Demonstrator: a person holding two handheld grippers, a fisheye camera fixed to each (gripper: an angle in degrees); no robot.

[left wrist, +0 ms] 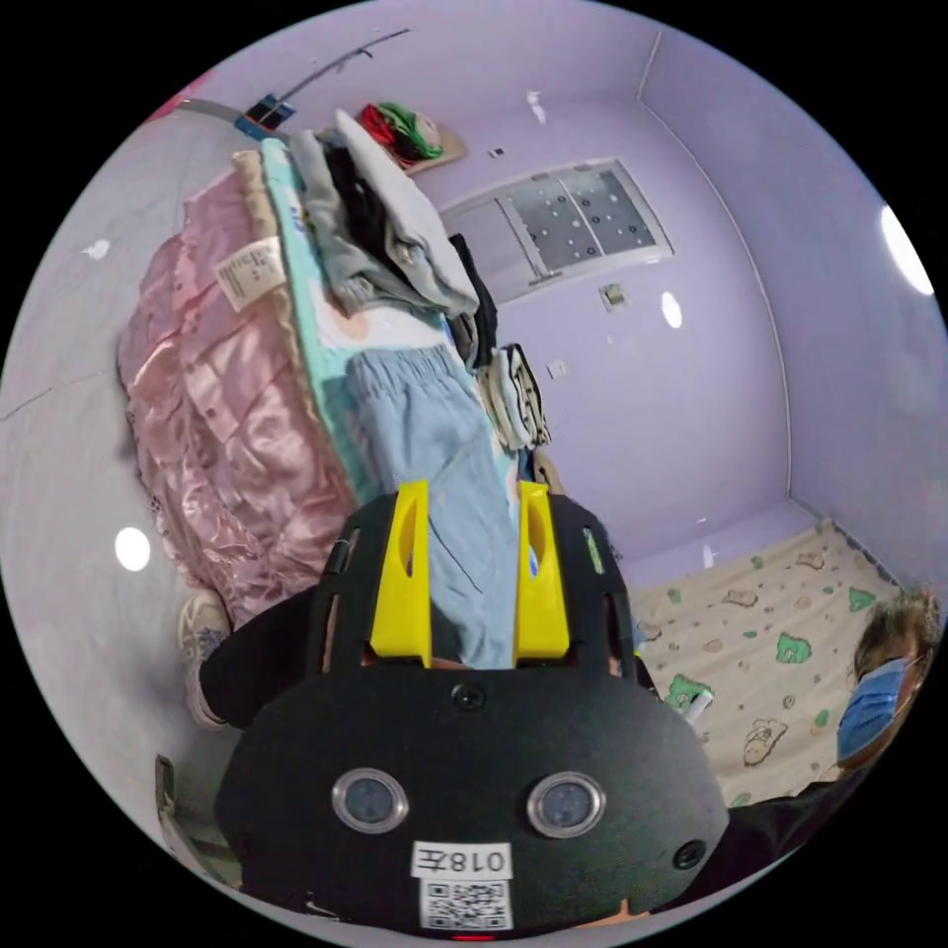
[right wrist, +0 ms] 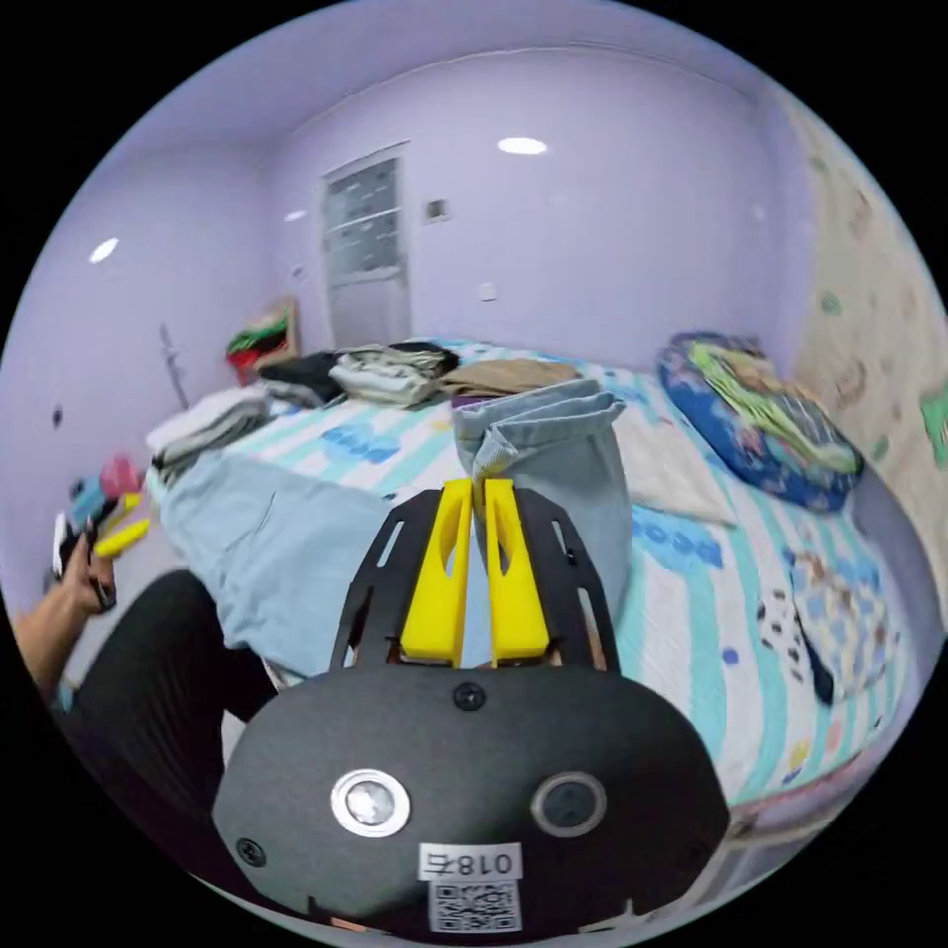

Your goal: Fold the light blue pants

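Right gripper (right wrist: 477, 486) we find clamped on the light blue pants (right wrist: 553, 464); left gripper (left wrist: 472, 491) stands open, holding nothing.

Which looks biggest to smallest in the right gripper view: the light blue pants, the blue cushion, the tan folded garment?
1. light blue pants, though nearness to the camera enlarges them, one end lifted by the right claw.
2. blue cushion.
3. tan folded garment, farthest away, so its small look is unsure.
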